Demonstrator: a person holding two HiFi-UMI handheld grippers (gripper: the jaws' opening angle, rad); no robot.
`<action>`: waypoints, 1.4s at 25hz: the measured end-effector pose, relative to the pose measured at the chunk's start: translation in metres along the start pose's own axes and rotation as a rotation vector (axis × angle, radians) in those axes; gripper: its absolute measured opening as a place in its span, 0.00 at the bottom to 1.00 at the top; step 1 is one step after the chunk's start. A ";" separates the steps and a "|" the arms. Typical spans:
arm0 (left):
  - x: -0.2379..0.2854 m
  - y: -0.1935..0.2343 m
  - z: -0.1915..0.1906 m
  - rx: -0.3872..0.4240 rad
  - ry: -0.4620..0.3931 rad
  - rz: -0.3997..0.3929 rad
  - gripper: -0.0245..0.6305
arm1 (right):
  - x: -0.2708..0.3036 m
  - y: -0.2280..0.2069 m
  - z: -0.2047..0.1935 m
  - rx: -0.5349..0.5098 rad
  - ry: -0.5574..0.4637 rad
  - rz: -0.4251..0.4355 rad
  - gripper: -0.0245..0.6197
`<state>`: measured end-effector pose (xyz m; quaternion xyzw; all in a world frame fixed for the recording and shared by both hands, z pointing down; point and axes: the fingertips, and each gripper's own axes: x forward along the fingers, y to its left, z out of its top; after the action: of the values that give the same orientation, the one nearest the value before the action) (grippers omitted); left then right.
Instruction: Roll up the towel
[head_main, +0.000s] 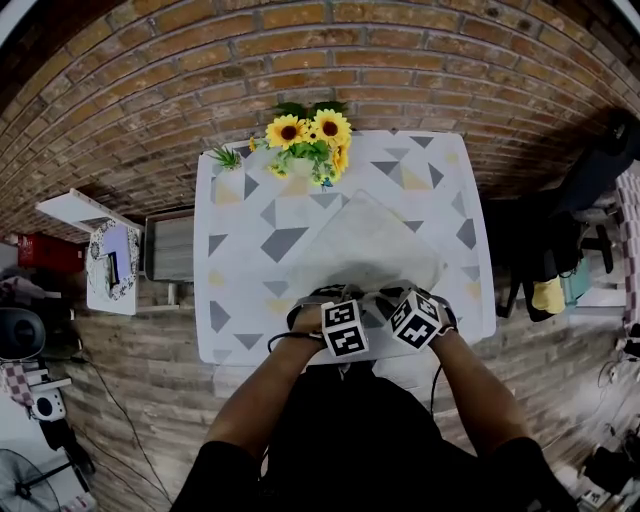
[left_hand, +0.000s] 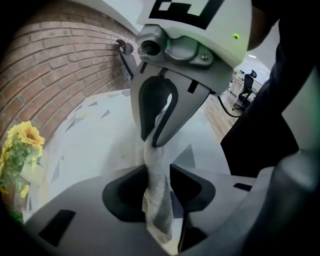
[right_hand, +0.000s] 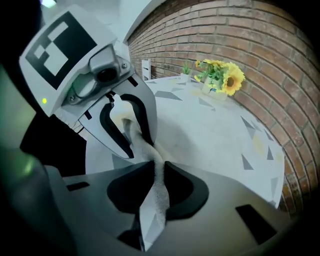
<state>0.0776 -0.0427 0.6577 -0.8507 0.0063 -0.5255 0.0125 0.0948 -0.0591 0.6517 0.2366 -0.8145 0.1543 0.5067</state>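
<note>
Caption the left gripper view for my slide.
Left tongs and right tongs both pinch the towel above the patterned table.

From my seat I see a black top with short sleeves (head_main: 222, 462) on the person. The left gripper (head_main: 333, 300) and the right gripper (head_main: 402, 298) each carry a white cube printed with black square markers, the left cube (head_main: 344, 328) at nine o'clock of the right cube (head_main: 416, 320). A thin black cable (head_main: 283, 338) loops off at nine o'clock of the left cube. Close up, the shells are pale grey, with dark curved fingers (left_hand: 148, 112), a round lens (left_hand: 148, 47), a silver screw (left_hand: 204, 56) and a small green light (left_hand: 235, 35) at two o'clock of it
</note>
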 end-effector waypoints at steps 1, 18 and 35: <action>0.000 0.002 0.000 -0.020 -0.006 -0.014 0.27 | 0.001 -0.003 0.001 0.008 0.005 -0.002 0.17; -0.010 0.040 0.001 -0.079 -0.052 -0.041 0.17 | -0.012 -0.018 0.021 -0.060 -0.029 -0.093 0.23; -0.032 -0.004 -0.013 0.255 -0.062 -0.017 0.26 | 0.004 0.033 -0.002 0.113 0.096 0.029 0.13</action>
<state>0.0519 -0.0385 0.6352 -0.8579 -0.0683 -0.4958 0.1163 0.0772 -0.0314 0.6555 0.2456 -0.7826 0.2183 0.5287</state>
